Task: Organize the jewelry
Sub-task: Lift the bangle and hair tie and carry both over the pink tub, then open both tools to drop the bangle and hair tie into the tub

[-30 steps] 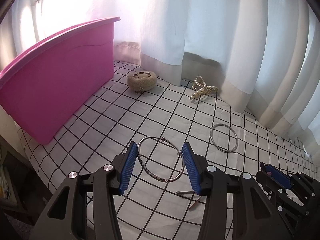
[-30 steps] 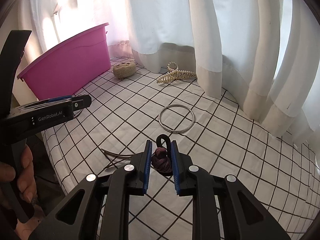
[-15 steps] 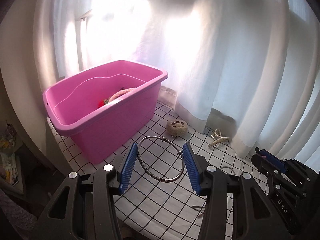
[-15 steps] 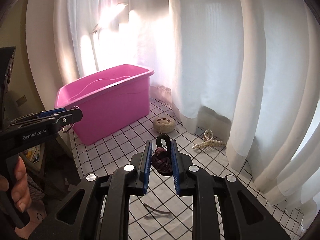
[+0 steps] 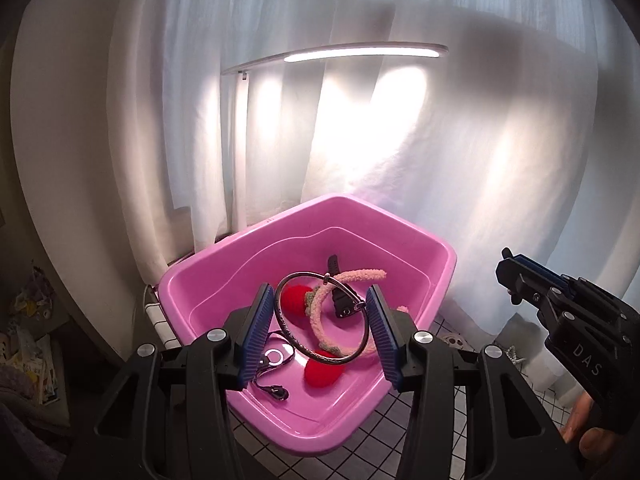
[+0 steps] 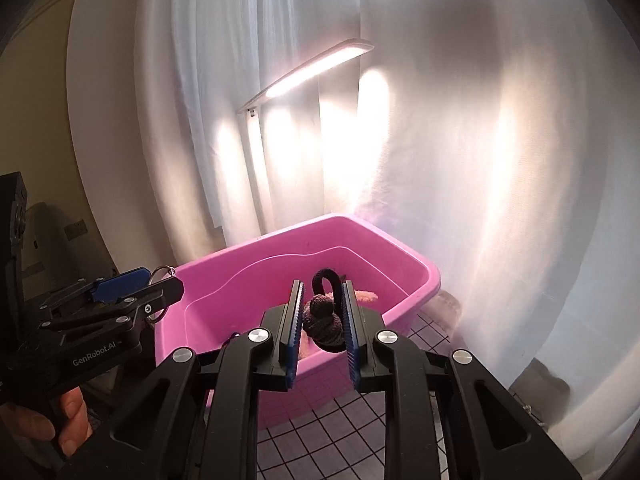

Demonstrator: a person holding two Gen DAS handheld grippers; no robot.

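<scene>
My left gripper (image 5: 316, 330), clamping the silver metal bangle (image 5: 322, 317), hangs directly above the open pink plastic tub (image 5: 420, 240); my right gripper (image 6: 320, 320), pinching the dark knotted hair tie (image 6: 323, 316), is short of its near wall.

White curtains (image 5: 460, 152) hang in long folds behind the scene and fill most of both views. A slim white lamp (image 5: 360, 53) stands before them; its thin pole rises straight up and its flat bar head is lit. A white cloth with a black grid (image 5: 464, 416) covers the table. At the far left, some papers (image 5: 30, 356) lie in a dark corner.
</scene>
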